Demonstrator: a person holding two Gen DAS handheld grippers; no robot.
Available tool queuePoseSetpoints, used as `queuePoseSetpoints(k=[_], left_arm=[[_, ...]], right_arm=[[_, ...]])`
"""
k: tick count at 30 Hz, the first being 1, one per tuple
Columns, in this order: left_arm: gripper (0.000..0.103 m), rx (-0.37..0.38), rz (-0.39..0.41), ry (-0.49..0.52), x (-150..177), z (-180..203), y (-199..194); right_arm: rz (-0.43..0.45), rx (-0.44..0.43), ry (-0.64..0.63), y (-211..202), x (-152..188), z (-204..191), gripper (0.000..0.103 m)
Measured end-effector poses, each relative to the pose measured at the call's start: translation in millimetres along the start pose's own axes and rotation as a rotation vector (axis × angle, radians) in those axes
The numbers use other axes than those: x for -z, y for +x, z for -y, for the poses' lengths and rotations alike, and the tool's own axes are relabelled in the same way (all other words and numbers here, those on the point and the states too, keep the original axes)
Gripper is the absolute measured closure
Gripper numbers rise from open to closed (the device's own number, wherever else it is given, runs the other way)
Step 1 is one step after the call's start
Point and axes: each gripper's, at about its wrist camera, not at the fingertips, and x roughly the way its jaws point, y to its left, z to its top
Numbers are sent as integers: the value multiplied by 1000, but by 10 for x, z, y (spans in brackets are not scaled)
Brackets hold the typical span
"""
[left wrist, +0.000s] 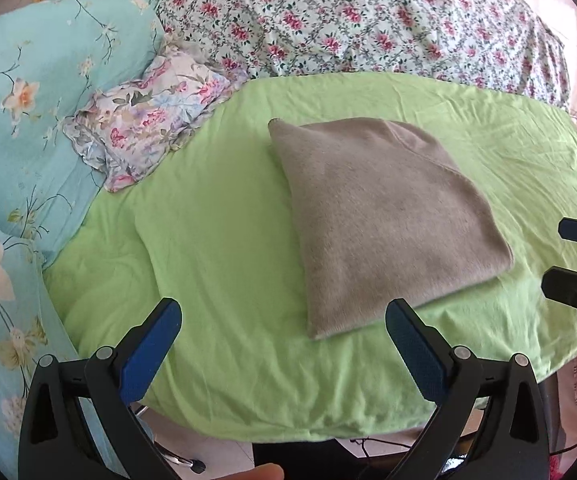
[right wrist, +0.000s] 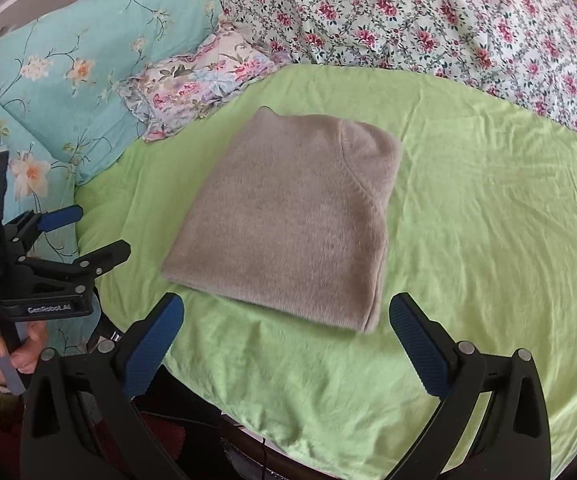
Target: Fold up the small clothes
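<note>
Fuzzy, matt taupe knit sweater (right wrist: 288,224), folded. Beneath the sweater, soft creased lime cotton sheet (right wrist: 488,240). Beyond the sweater, smooth printed floral quilt (right wrist: 428,20). Nearer than the sweater, matt black plastic gripper fingers (right wrist: 150,350) with ribbed blue pads.

Both wrist cams tilt down, fairly near, sharing the folded sweater (left wrist: 384,220) (right wrist: 288,216) on green sheet (left wrist: 216,240) (right wrist: 488,240).

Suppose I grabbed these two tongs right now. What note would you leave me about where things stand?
Left tongs: open, empty, just short of the garment.
Right tongs: open, empty, at its near edge.
Grey sweater: lies folded into a neat rectangle on the green sheet, touching neither tongs.
Done: the folding looks finished.
Left: probably just set it aside; no other loose garment is clearly in view.
</note>
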Motion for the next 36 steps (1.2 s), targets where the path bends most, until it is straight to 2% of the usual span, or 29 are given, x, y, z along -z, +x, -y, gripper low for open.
queuePoseSetpoints(k=[6, 10, 20, 36], left_arm=[[1, -20, 2, 6, -227, -38, 74], [1, -32, 10, 2, -370, -45, 127], [1, -24, -29, -13, -465, 59, 419], [1, 6, -60, -52, -529, 94, 665]], right_arm=[[19, 16, -55, -86, -298, 14, 0], [14, 10, -37, 15, -424, 123, 0], [-62, -13, 26, 460, -427, 258, 0], [-91, -11, 58, 648, -452, 349, 0]])
